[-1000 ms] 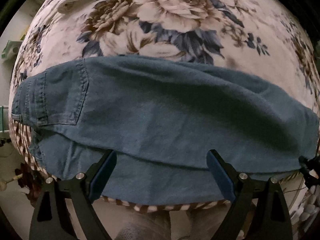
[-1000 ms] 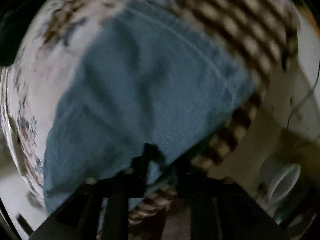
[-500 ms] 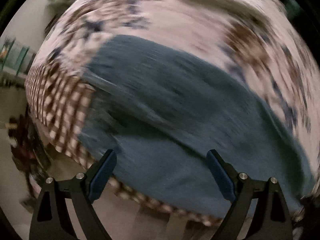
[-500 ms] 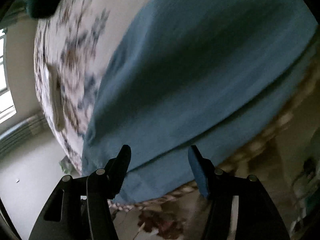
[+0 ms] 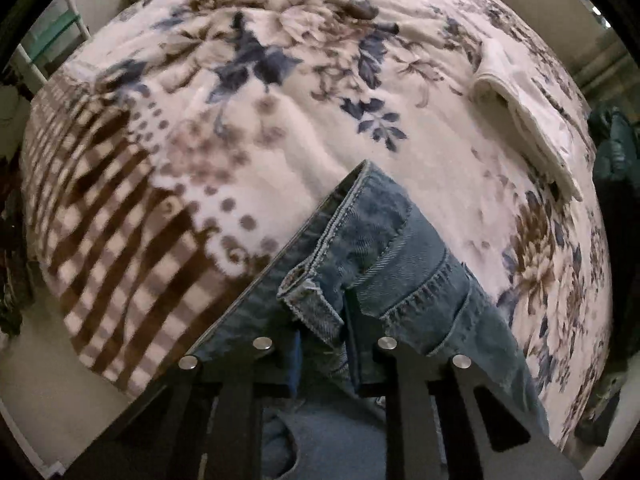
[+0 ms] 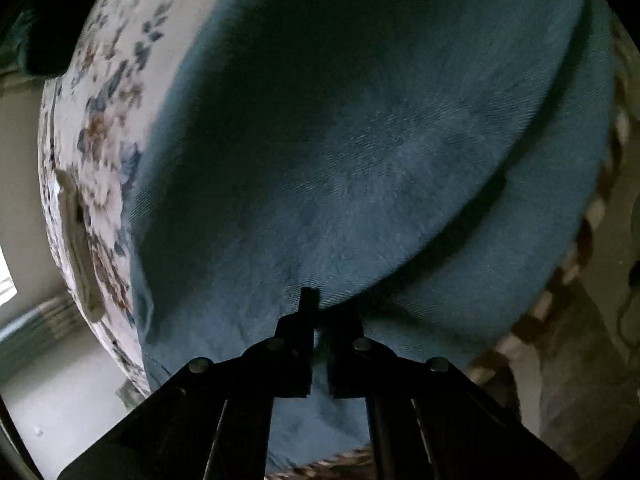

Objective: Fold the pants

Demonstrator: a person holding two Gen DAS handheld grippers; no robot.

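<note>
Blue denim pants (image 6: 360, 140) lie flat on a floral blanket (image 5: 280, 120), folded lengthwise with one layer over the other. In the left wrist view the waistband end (image 5: 400, 248), with its buttonhole tab and pocket stitching, is bunched up between the jaws of my left gripper (image 5: 322, 336). Those jaws are closing and pinch the denim. In the right wrist view my right gripper (image 6: 326, 312) is shut on the near edge of the upper denim layer, around the middle of the pants. The far end of the pants runs out of view.
A folded white cloth (image 5: 520, 120) lies on the blanket beyond the pants; the right wrist view has that cloth (image 6: 76, 240) at the left. The blanket's brown checked border (image 5: 100, 240) hangs over the bed edge. A dark green garment (image 5: 612, 148) sits at the right. Pale floor (image 6: 60, 380) surrounds the bed.
Both grippers swept along the pants. The left one, open before, turned and closed on the waistband. The right one opened, slid to the middle edge and shut on it.
</note>
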